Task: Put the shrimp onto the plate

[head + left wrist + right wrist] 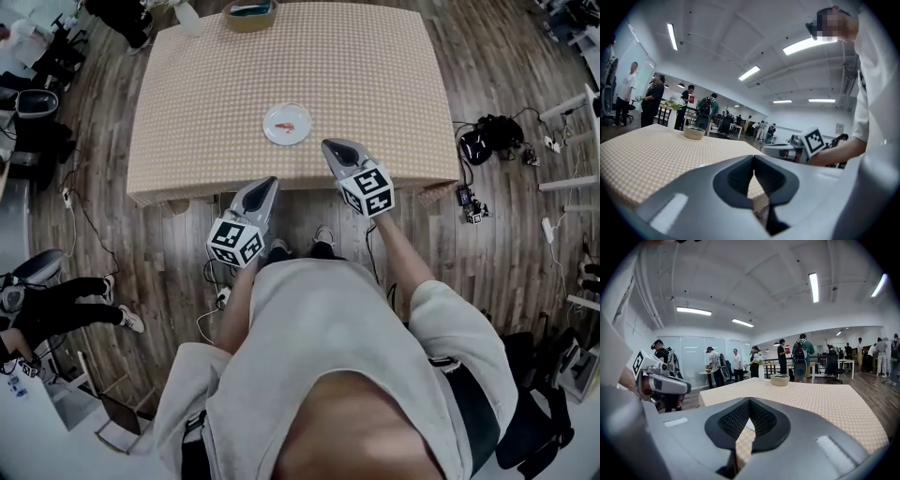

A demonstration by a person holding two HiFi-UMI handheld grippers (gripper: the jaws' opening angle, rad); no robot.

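From the head view, the shrimp (287, 122) lay on the white plate (272, 135), which sat on the checked worktop (375, 75) close to the middle of its near edge. The left claw (270, 184) hung just off that near edge, below the worktop's level by the look of it. The right claw (330, 146) hovered over the near edge, just beside the plate but apart from it. A shallow bowl (249, 15) stood at the far edge.

In the left gripper view, we saw the left claw's jaws (753, 160) meeting at the tips with nothing between them, only checked cloth showing through the gap behind. The plate did not show there.

In the right gripper view, the right claw (749, 402) was likewise closed and empty, pointing across the worktop toward the bowl at the far edge. People stood about the room beyond.

We judged the task done as far as the pictures showed: the shrimp was on the plate, neither claw carried anything, and nothing seemed left but to draw back.
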